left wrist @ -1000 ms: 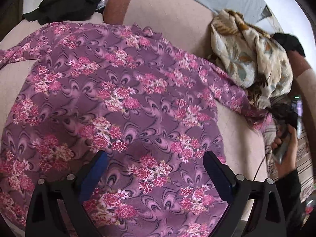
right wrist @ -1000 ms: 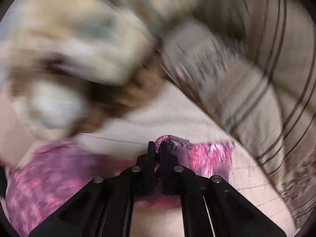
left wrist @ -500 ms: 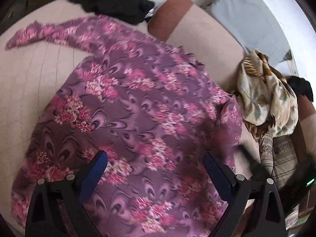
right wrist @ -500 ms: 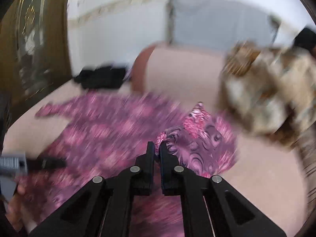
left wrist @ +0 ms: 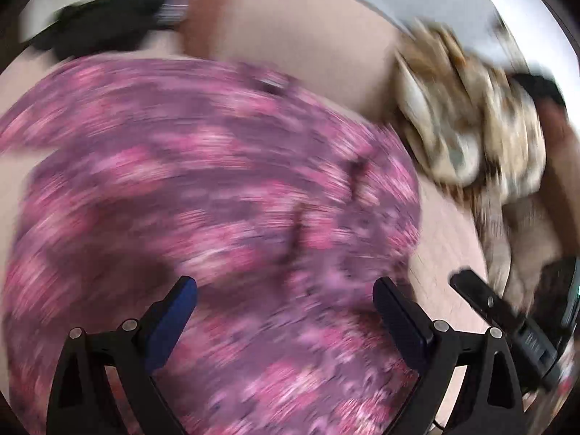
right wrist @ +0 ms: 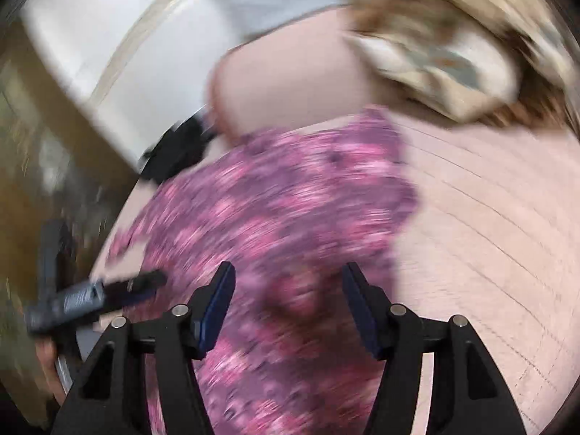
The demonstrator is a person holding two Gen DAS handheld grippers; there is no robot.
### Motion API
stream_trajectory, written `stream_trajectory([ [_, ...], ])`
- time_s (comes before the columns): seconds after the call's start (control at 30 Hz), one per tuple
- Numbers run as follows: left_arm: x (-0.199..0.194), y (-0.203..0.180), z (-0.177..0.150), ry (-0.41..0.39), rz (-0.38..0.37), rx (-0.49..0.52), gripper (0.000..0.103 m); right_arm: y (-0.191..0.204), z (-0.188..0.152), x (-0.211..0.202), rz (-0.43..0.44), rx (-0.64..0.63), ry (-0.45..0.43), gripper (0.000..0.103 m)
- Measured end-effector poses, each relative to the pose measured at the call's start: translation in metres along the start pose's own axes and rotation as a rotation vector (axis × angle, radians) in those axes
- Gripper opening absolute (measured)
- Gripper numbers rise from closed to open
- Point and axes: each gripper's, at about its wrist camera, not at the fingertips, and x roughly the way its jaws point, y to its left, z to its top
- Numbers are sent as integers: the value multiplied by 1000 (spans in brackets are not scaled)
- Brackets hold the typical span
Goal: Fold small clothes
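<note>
A purple garment with pink flowers (left wrist: 217, 188) lies spread on a beige cushioned surface; both views are motion-blurred. Its right sleeve lies folded over the body, seen in the right wrist view (right wrist: 290, 210). My left gripper (left wrist: 284, 290) is open and empty, hovering above the garment's lower part. My right gripper (right wrist: 288, 282) is open and empty, just above the garment's folded right side. The right gripper also shows at the lower right of the left wrist view (left wrist: 482, 301), and the left gripper at the lower left of the right wrist view (right wrist: 90, 297).
A beige and brown patterned cloth pile (left wrist: 471, 127) lies to the right, also in the right wrist view (right wrist: 453, 47). A black garment (left wrist: 105, 25) lies at the far left. A beige backrest cushion (left wrist: 290, 47) rises behind. Bare cushion (right wrist: 489, 235) lies right of the garment.
My right gripper carried the sleeve over onto the garment's body, then opened and let it go. The left gripper stayed open and shifted over the garment.
</note>
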Motion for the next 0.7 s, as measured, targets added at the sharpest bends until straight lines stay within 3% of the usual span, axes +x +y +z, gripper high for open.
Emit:
stream_trajectory([
  [0.1,66,-20,16,134,32,18,98,-37,10,14,25,144,10,60],
  [0.13,80,-22,19,146,75,-2,97,-49,12,15,38,196,14,60],
  [0.17,80,-27,20,103,115,2,88,-58,13,17,51,236,18,59],
  [0.2,73,-36,20,53,162,29,69,-67,14,17,64,273,19,59],
  [0.23,68,-42,19,52,155,51,16,-73,14,16,79,301,21,59],
  [0.27,61,-45,19,59,126,57,11,-78,14,19,91,323,22,59],
  [0.43,-26,-18,10,-139,73,-16,10,-79,23,21,86,344,15,59],
  [0.57,-93,29,-13,-284,182,-160,10,-67,28,8,79,290,3,60],
  [0.7,-77,61,-25,-193,182,-191,10,-45,22,8,100,227,33,60],
])
